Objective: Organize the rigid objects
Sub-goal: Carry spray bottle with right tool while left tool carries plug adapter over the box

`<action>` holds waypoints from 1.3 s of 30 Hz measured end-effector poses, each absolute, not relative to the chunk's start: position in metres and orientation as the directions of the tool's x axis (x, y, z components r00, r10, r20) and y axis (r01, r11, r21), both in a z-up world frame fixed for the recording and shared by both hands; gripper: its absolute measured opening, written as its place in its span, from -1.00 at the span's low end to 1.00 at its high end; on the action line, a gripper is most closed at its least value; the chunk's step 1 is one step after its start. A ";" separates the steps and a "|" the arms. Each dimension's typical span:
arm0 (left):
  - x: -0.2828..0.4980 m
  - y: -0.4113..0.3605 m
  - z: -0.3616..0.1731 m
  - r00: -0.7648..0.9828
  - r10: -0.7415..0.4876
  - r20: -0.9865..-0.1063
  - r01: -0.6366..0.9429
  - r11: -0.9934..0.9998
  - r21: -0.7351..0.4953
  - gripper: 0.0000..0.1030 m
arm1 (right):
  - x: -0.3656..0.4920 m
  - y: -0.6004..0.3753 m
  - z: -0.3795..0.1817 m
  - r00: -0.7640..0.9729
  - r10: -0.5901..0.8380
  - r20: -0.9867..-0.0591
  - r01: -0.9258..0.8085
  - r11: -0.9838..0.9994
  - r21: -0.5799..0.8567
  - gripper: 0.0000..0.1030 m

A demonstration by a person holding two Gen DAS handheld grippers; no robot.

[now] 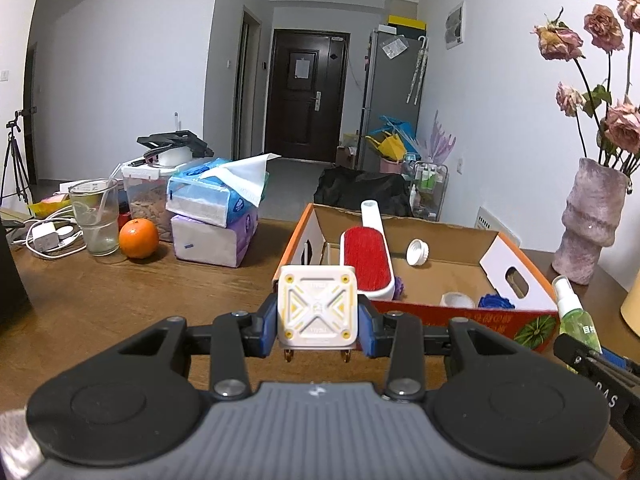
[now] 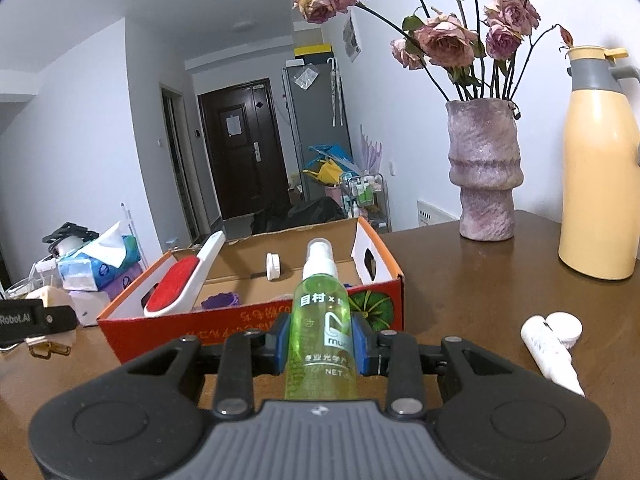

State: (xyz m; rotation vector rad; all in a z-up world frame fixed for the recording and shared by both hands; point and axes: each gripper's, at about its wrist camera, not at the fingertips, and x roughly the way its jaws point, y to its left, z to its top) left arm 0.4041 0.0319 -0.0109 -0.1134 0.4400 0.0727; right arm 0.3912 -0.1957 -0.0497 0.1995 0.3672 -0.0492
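My left gripper is shut on a white square plug adapter with yellow marks and brass prongs, held just in front of the near wall of an orange cardboard box. My right gripper is shut on a green spray bottle with a white nozzle, upright before the same box. The bottle also shows in the left wrist view. Inside the box lie a red lint brush, a white cap, a tape roll and a blue-purple object.
On the wooden table: a white tube with a round white cap at right, a purple vase of dried roses, a yellow thermos. At left are tissue packs, an orange, a glass and cables.
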 end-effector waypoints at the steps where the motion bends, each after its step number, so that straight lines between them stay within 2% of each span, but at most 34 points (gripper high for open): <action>1: 0.406 0.031 -0.011 0.903 0.048 -0.427 -0.097 0.991 -0.093 -0.23 | 0.394 -0.196 -0.049 0.933 -0.012 -0.359 0.084 0.979 0.186 -0.41; 39: 0.494 0.016 -0.003 0.918 0.045 -0.395 -0.097 0.989 -0.113 -0.23 | 0.479 -0.182 -0.044 0.948 0.018 -0.319 0.047 0.980 0.193 -0.41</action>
